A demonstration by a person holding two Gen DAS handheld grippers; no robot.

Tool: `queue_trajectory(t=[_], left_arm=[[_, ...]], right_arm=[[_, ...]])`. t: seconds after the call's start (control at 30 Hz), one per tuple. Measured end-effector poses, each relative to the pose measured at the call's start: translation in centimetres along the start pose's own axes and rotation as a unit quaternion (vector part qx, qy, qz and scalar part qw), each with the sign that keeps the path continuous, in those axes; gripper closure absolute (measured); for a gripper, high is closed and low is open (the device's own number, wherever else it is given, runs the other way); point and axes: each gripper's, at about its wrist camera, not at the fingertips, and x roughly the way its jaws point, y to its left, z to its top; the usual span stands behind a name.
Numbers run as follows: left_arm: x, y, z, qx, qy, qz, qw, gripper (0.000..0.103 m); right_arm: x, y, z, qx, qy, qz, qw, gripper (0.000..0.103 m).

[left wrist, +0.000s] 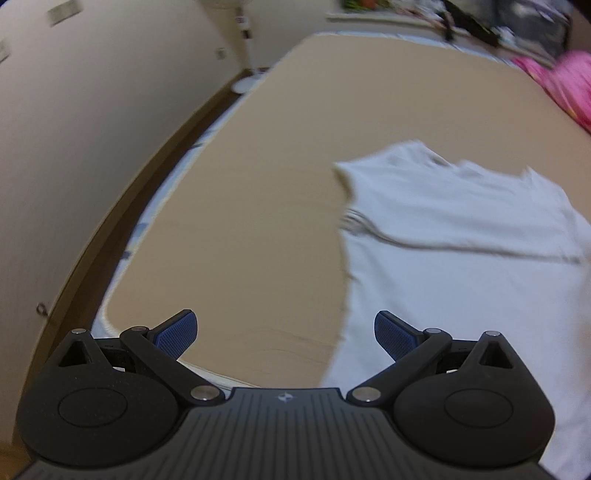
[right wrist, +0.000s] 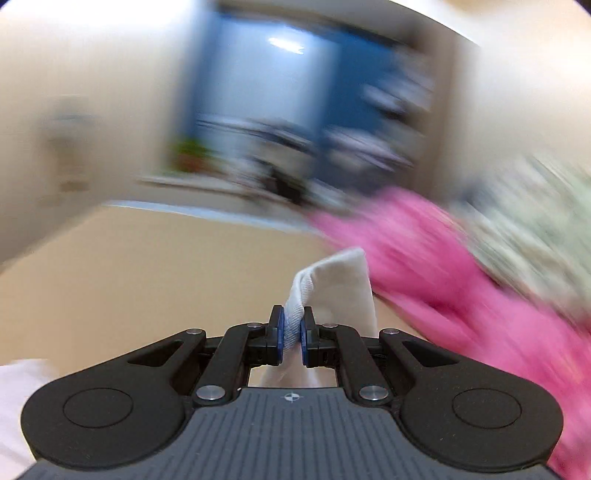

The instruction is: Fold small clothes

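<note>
A white T-shirt lies on the tan surface, to the right in the left wrist view, with one part folded over across it. My left gripper is open and empty, low over the surface just left of the shirt's left edge. My right gripper is shut on a corner of the white T-shirt, which sticks up between and past the fingers. The right wrist view is blurred by motion.
A pink garment lies at the right on the tan surface; it also shows in the left wrist view. A pale patterned cloth lies beyond it. A wall runs along the left. Cluttered shelves stand at the back.
</note>
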Motion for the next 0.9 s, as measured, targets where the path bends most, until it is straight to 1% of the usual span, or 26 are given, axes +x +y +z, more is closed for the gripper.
queue_trajectory(t=[0.03, 0.07, 0.1, 0.17, 0.2, 0.23, 0.3, 0.37, 0.4, 0.43, 0.5, 0.53, 0.63, 0.7, 0.73, 0.77, 0.83, 0.9], left_arm=[[0.2, 1.3, 0.0, -0.014, -0.001, 0.002, 0.9999, 0.001], [0.4, 2.3, 0.0, -0.026, -0.001, 0.003, 0.9997, 0.001], [0.7, 3.6, -0.1, -0.040, 0.002, 0.005, 0.9992, 0.001], [1.3, 5.5, -0.5, -0.061, 0.010, 0.012, 0.9980, 0.001], [1.7, 6.4, -0.8, -0.069, 0.014, 0.015, 0.9974, 0.001], [2.0, 7.1, -1.1, -0.076, 0.019, 0.017, 0.9968, 0.001], [2.7, 7.8, -1.5, -0.082, 0.027, 0.018, 0.9961, 0.001], [3.4, 7.9, -1.9, -0.077, 0.035, 0.019, 0.9962, 0.001], [3.6, 7.5, -1.8, -0.071, 0.037, 0.019, 0.9966, 0.001], [3.8, 7.0, -1.5, -0.065, 0.038, 0.016, 0.9970, 0.001], [3.5, 5.5, -0.5, -0.054, 0.031, 0.004, 0.9980, 0.001], [3.5, 4.6, 0.1, -0.047, 0.024, -0.004, 0.9986, 0.001], [1.8, 0.0, 3.9, -0.002, -0.017, -0.046, 0.9988, 0.001], [0.3, -4.4, 6.9, 0.043, -0.048, -0.077, 0.9950, 0.001], [-0.2, -6.7, 8.2, 0.064, -0.056, -0.094, 0.9919, 0.001], [-0.6, -9.6, 9.7, 0.091, -0.061, -0.115, 0.9873, 0.001], [-0.9, -15.7, 12.1, 0.140, -0.058, -0.151, 0.9768, 0.001], [-0.6, -22.3, 14.0, 0.188, -0.051, -0.177, 0.9649, 0.001]], right_arm=[[-0.7, 4.6, 0.8, -0.026, -0.010, 0.046, 0.999, 0.093], [-1.4, 9.2, 0.9, -0.050, -0.014, 0.094, 0.994, 0.091], [-1.9, 13.4, 0.4, -0.071, -0.009, 0.140, 0.988, 0.085], [-2.7, 20.3, -1.7, -0.104, 0.019, 0.221, 0.969, 0.031], [-3.2, 22.6, -3.1, -0.113, 0.028, 0.242, 0.963, 0.026], [-3.9, 24.5, -5.0, -0.123, 0.034, 0.256, 0.958, 0.026], [-4.6, 25.8, -8.4, -0.143, 0.056, 0.264, 0.952, 0.026], [-4.8, 24.5, -11.3, -0.143, 0.084, 0.250, 0.954, 0.026], [-4.6, 23.2, -12.7, -0.136, 0.104, 0.235, 0.957, 0.026], [-4.4, 21.8, -13.8, -0.126, 0.124, 0.216, 0.960, 0.026], [-4.1, 17.8, -16.0, -0.099, 0.153, 0.162, 0.970, 0.026], [-3.9, 15.8, -16.8, -0.087, 0.162, 0.136, 0.973, 0.026], [-3.3, 9.6, -19.3, -0.058, 0.168, 0.046, 0.983, 0.027], [-2.7, 5.6, -21.0, -0.032, 0.169, 0.012, 0.985, 0.034], [-2.6, 4.1, -21.8, -0.015, 0.166, 0.009, 0.986, 0.046], [-2.1, 2.6, -22.6, 0.004, 0.164, 0.012, 0.986, 0.054], [-1.2, 0.5, -23.8, 0.043, 0.154, 0.026, 0.987, 0.054], [-0.5, 0.4, -24.6, 0.064, 0.137, 0.044, 0.987, 0.054]])
